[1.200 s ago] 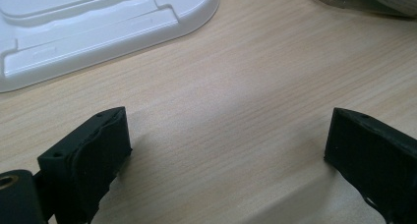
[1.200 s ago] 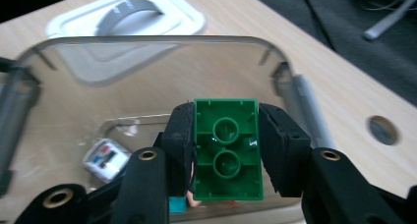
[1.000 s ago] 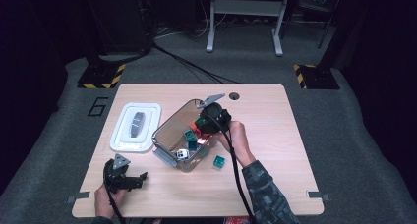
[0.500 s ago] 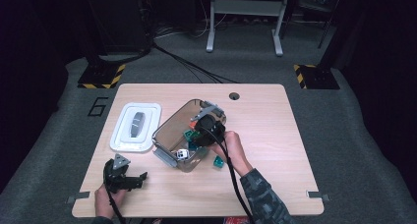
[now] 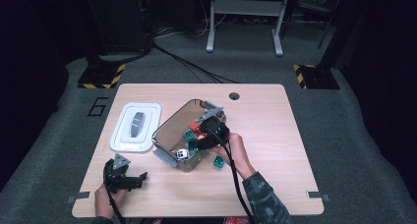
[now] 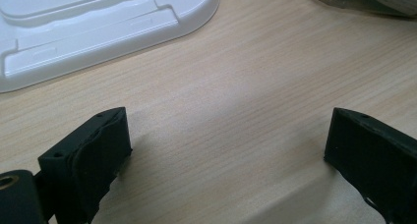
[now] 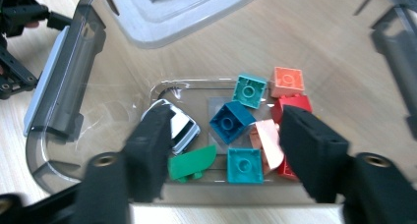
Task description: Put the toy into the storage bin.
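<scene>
Currently the right gripper (image 5: 196, 144) is held over the tub (image 5: 167, 127) at the middle of the desk (image 5: 275, 135), its jaws pointing down into it. These jaws have just been opening and are now spread, with nothing pinched; a pink brick (image 7: 265, 143) and teal bricks (image 7: 231, 121) are seen below them on the tub's floor. One teal brick (image 5: 218, 161) lies on the desk just right of the tub. A white lid (image 5: 135, 126) is set just left of the tub. The left gripper (image 5: 129, 181) is rested near the tub's front-left, jaws spread wide over bare wood.
</scene>
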